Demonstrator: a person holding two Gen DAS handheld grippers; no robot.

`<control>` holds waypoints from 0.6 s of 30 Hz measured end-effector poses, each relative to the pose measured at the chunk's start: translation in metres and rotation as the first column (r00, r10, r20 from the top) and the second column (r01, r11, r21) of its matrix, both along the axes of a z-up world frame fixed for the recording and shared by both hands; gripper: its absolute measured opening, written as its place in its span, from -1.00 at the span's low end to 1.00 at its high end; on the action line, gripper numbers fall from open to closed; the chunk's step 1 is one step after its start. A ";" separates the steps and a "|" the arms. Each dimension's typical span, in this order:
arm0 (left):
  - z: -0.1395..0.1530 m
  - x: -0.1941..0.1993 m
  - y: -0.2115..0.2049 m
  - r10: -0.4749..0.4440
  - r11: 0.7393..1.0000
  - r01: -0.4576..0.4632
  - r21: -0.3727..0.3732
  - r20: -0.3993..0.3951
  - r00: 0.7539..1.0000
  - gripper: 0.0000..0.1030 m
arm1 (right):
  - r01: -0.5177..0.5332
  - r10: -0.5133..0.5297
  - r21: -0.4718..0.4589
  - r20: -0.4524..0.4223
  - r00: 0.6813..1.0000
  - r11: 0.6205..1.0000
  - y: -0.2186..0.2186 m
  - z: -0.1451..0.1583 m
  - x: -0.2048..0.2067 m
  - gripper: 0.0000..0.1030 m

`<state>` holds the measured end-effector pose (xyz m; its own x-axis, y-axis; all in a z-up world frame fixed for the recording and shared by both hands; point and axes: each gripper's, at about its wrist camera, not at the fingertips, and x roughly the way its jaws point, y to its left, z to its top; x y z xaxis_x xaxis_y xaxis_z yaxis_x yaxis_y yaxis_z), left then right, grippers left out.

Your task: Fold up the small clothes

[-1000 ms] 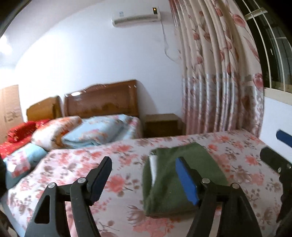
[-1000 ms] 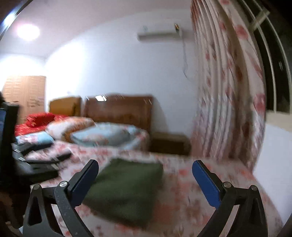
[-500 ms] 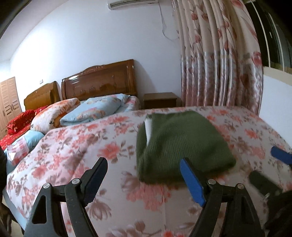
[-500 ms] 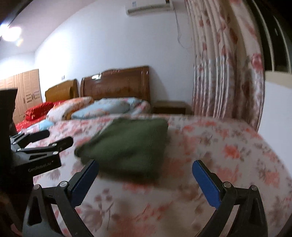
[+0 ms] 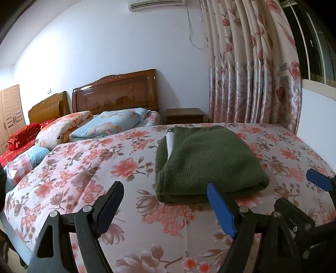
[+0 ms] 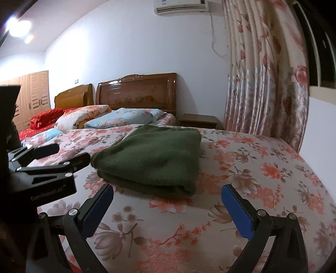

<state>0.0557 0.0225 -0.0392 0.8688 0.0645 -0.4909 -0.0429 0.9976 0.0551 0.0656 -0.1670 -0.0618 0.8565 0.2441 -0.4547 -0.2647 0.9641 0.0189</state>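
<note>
Here, a folded green sweater [image 5: 208, 161] lies flat on a bed covered with a flowered quilt [image 5: 88, 168], a strip of white fabric [image 5: 170, 142] showing at the fold on its left edge. The left gripper [image 5: 166, 201] hangs just short of the sweater's near edge with its jaws spread wide and nothing between them; its blue-padded finger [image 5: 220, 210] overlaps the near right corner of the sweater in the picture, though whether it touches cannot be told. The right gripper [image 6: 168, 208] is also spread wide and empty, low over the quilt just in front of the sweater's near edge, seen from the right wrist as a thick folded roll [image 6: 151, 161]. Behind the quilt are pillows [image 5: 109, 124], a wooden headboard [image 5: 115, 92] and a small bedside cabinet [image 5: 184, 115]. A flowered curtain [image 5: 252, 73] hangs at the right, beside a dark window, and an air conditioner [image 6: 180, 6] sits high on the white wall.
</note>
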 end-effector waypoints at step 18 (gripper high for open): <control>-0.001 -0.001 -0.006 -0.027 1.000 0.027 0.003 -0.006 1.000 0.61 | 0.024 -0.023 0.023 -0.017 1.000 0.999 -0.008 -0.002 0.004 1.00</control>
